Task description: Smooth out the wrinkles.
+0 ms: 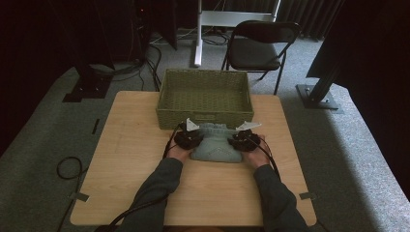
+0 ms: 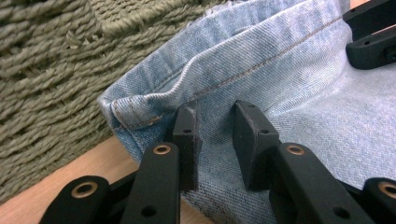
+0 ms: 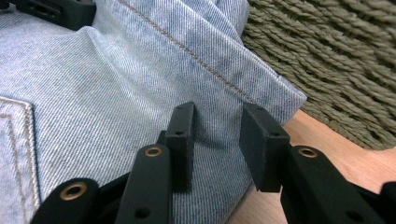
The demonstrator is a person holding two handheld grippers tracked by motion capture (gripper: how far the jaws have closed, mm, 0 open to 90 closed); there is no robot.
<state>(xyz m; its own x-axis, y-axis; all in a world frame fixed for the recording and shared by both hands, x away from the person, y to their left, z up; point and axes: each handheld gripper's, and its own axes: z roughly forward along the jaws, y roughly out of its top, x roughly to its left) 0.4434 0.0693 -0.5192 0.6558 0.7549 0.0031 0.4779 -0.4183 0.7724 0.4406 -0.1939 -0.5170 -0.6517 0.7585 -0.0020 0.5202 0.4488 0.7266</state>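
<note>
Jeans [image 1: 215, 147]: a folded bundle of pale blue denim on the table [image 1: 125, 174], at its middle, just in front of the basket [image 1: 205, 118]. Judged soft and limp yet fairly thick, moderately heavy for cloth, neither slippery nor fragile; the layers will likely sag and unfold unless lifted evenly from both ends. Best hold: the stitched folded edges at left and right, where the cloth is thickest. Left hand-held gripper [image 1: 189, 138], at the bundle's left end: jaws part-way apart, astride a ridge of denim [image 2: 215, 122]; whether the pads press cannot be told. Right hand-held gripper [image 1: 244, 140], at the right end: likewise, over a fold [image 3: 215, 126]. A back pocket [image 3: 14, 149] shows beside it. No brand, label or legible writing visible.
</note>
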